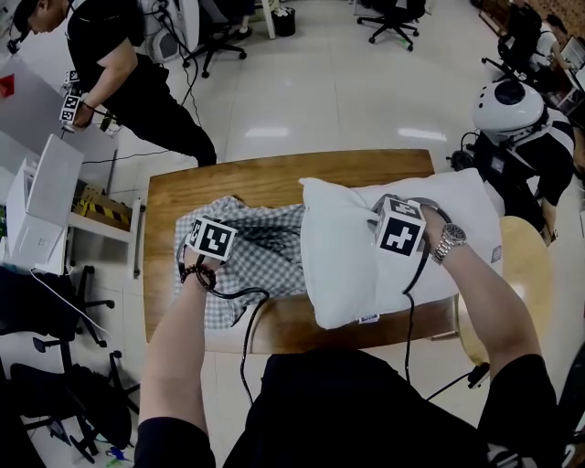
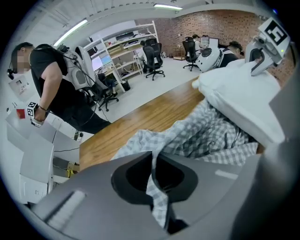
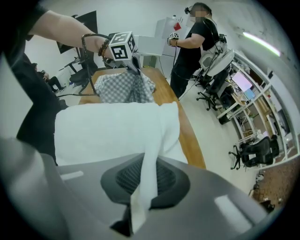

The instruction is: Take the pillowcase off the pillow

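The checked pillowcase (image 1: 265,251), clamped in the left gripper (image 2: 154,180), looks nearly off. The right gripper (image 3: 145,183) pinches the white pillow (image 1: 343,256) on the right.

We see a wooden worktop (image 1: 274,178), a person in black (image 1: 128,73) standing beyond it, office chairs (image 1: 395,18) and a white helmet (image 1: 508,105).

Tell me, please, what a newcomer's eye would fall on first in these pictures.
A plump white pillow fills the right half of the brown wooden table, with the crumpled grey-and-white checked pillowcase bunched against its left end. The left gripper is shut on a fold of that pillowcase, and the right gripper is shut on a pinch of the pillow's white cloth.
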The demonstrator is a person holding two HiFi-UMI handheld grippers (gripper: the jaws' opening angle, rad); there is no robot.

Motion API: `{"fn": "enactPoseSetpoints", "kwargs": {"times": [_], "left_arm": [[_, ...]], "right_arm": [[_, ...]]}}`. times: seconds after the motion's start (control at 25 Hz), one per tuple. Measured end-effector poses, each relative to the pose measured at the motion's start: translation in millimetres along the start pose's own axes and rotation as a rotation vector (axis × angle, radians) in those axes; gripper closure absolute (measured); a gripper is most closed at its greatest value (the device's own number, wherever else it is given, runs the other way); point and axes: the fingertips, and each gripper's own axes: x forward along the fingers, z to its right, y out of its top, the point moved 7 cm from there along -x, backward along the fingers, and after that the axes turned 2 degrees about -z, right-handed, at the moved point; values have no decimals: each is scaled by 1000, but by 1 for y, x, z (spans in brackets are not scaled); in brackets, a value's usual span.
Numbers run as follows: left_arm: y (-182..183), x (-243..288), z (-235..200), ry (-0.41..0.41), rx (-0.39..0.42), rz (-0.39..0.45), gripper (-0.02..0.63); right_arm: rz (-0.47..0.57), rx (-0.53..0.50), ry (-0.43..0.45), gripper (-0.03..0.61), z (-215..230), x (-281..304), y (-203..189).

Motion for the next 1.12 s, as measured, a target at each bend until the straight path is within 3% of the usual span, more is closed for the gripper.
{"fn": "enactPoseSetpoints", "kwargs": {"times": [0.12,0.28,0.4,0.56,1.12], "left_arm": [[-27,-4,-12,26,-49,-81,606],[-39,-13,-27,67,-71,-80,604],[-23,-22,-38,89,-43,44,604],[-68,-22,-57,139,-136,-192,604],[-89,-40,-76,280,-162,-203,604]], "right_arm": [[-4,6,-15,555,0,0,-7],[-17,8,-20,555,1,2,-13],[-23,8,-30,555,3,3,-15],[-31,6,-39,554,10,4,-15],[-21,-6,-75,523,3,10,-20]]}}
